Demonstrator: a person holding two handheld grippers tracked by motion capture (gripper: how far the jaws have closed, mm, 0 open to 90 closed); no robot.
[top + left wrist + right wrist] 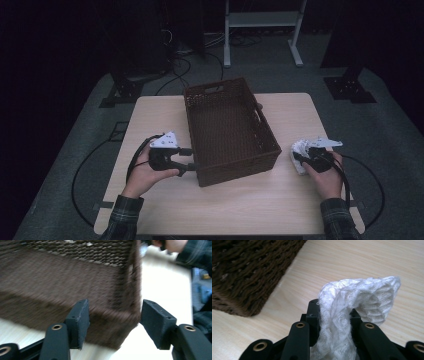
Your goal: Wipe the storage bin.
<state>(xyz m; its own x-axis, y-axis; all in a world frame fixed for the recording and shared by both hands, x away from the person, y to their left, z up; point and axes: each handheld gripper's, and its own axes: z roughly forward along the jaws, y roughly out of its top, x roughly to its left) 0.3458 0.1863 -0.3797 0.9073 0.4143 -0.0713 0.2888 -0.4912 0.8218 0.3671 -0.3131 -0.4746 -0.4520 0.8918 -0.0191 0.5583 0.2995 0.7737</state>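
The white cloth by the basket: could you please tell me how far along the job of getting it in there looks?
Done: the right gripper has closed on the white knitted cloth, which sits beside the basket on the table. In hand: the left gripper stands open at the basket's near corner, not clamping it. Left: the basket looks empty, so the cloth has yet to be carried over its rim and released.

Dark plaid flannel sleeves (338, 220) cover both forearms. Each matte black two-jaw gripper (189, 161) has brass-ringed screw holes, a grey three-cornered top plate (165, 140) and a black trailing cable (135, 159).
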